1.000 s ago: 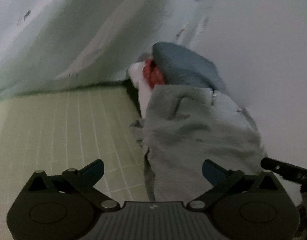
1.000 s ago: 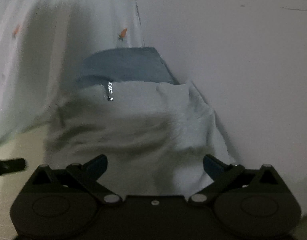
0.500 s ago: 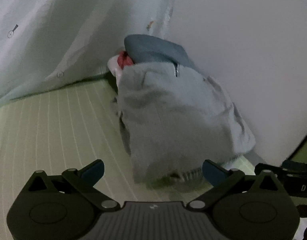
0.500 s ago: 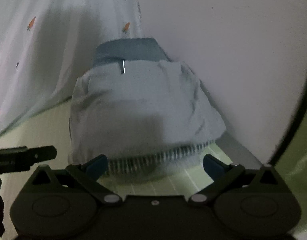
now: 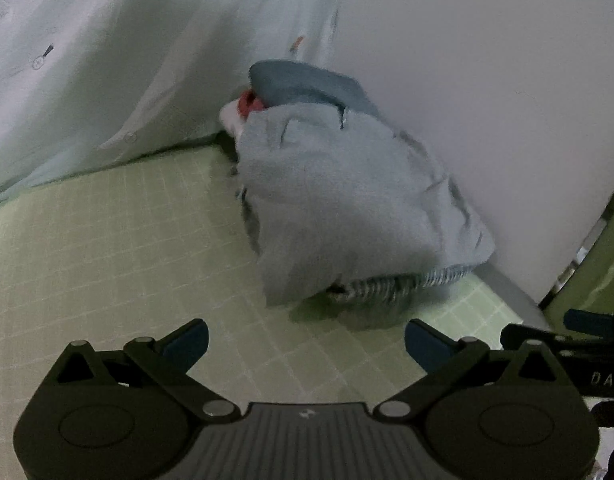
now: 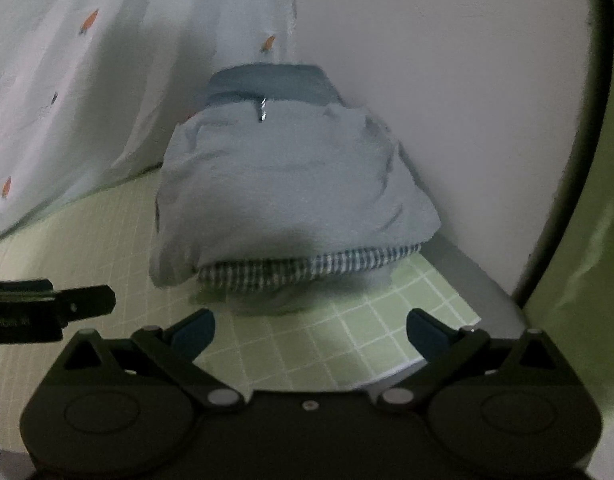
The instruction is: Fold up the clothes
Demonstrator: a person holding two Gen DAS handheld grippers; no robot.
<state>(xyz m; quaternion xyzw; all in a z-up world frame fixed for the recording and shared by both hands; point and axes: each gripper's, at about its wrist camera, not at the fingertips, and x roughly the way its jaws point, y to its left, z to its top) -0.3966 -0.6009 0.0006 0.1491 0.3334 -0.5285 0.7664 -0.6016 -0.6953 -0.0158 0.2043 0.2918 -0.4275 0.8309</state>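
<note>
In the left wrist view, the left hand-held gripper (image 5: 306, 342) is spread wide, its blue-tipped fingers (image 5: 187, 342) empty above a green mat (image 5: 107, 248) marked with a pale grid. Ahead of it lies a pile of clothes pushed into the corner where a white wall (image 5: 487, 80) meets a hanging pale curtain (image 5: 107, 72) printed with small carrots. On top of the pile is a light grey garment (image 5: 347, 208), folded into a rough bundle, with a striped ribbed hem (image 5: 391, 286) showing along its near edge. Behind it sits a darker blue-grey garment (image 5: 303, 84), and a bit of red cloth (image 5: 249, 102) and a bit of white cloth peek out on the left side of the pile. The right hand-held gripper (image 5: 587, 328) juts in at the right edge of this view, well clear of the clothes.

In the right wrist view, the right hand-held gripper (image 6: 309, 330) is likewise spread wide and holds nothing. The light grey garment (image 6: 291, 184) lies straight ahead on the mat, not touching the fingers, its striped hem (image 6: 307, 268) facing the camera. A small metal zip pull (image 6: 261, 109) shows near its far edge, just in front of the blue-grey garment (image 6: 267, 80). The left hand-held gripper (image 6: 67, 304) enters from the left edge, beside the pile.
</note>
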